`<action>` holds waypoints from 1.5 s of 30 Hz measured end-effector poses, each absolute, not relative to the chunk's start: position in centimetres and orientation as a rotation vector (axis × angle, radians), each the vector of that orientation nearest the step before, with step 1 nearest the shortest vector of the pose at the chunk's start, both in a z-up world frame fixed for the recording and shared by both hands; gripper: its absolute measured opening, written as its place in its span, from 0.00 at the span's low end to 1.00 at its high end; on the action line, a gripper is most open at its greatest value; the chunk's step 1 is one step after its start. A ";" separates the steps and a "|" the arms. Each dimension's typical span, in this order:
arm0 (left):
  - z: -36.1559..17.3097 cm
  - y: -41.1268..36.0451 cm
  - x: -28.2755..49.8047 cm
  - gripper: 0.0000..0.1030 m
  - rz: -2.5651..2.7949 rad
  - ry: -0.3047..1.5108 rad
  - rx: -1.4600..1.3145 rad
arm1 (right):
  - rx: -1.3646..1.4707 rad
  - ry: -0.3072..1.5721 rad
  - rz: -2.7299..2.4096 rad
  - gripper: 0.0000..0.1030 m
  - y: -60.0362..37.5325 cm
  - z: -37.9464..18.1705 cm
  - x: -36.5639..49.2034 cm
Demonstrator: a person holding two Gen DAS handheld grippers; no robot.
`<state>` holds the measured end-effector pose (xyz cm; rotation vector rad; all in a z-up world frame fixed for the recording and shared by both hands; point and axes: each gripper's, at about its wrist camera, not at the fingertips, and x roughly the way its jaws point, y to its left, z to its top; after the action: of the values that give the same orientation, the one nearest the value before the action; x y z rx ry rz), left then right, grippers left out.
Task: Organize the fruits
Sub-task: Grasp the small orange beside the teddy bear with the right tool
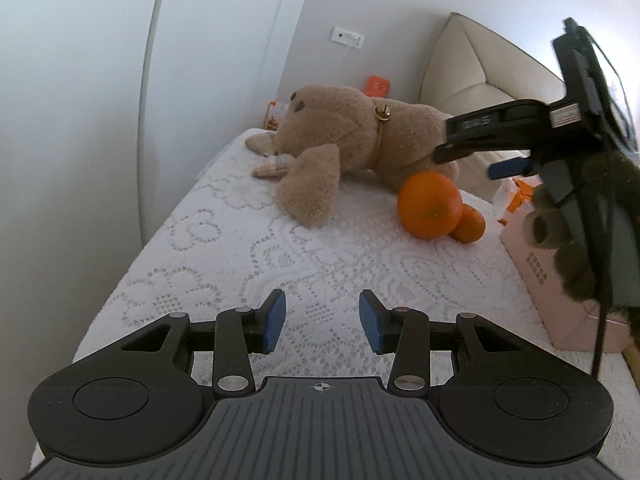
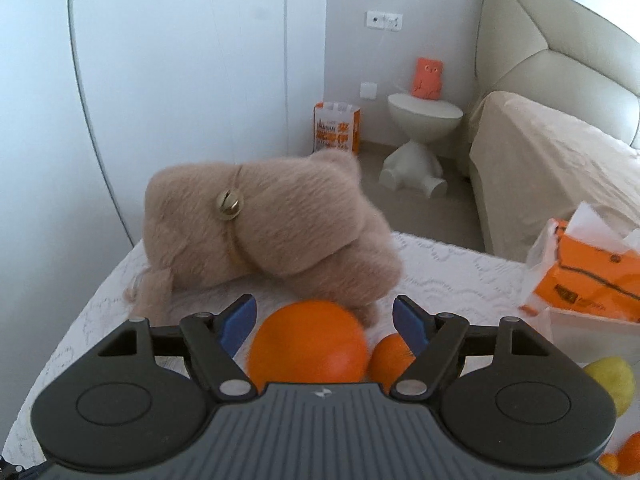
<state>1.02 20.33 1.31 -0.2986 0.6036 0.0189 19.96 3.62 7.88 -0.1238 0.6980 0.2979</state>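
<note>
Big orange [image 2: 308,342] sat on the lace-covered desk [image 1: 224,240], touching a small orange [image 2: 390,356] on its right and lying just in front of the plush dog [image 2: 272,232]. Lay between the blue pads of the right tongs [image 2: 324,324], pads spread wide and not pressing, no grip made yet; probably lined up so for a pick of the bigger fruit first. Seen from the left camera, right tongs [image 1: 472,160] hung above and just behind the two oranges. Left tongs [image 1: 322,326] hovered low over bare lace, pads a narrow gap apart, nothing between them; likely kept clear as the idle side. Yellow fruit [image 2: 612,384] and more orange fruit [image 2: 624,456] showed at the right edge, container unclear. Pink box [image 1: 560,292] stood near the oranges, contents hidden. Orange packet [image 2: 588,276] lay over a white box's rim.
</note>
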 end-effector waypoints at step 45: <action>0.6 18.1 1.5 0.43 -0.025 0.636 -0.268 | -0.493 0.892 0.391 0.53 1.8 4.6 21.7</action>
<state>1.48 18.10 0.61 -0.2679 0.6363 -0.0249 21.68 1.79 4.63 -0.4930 0.8917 0.3915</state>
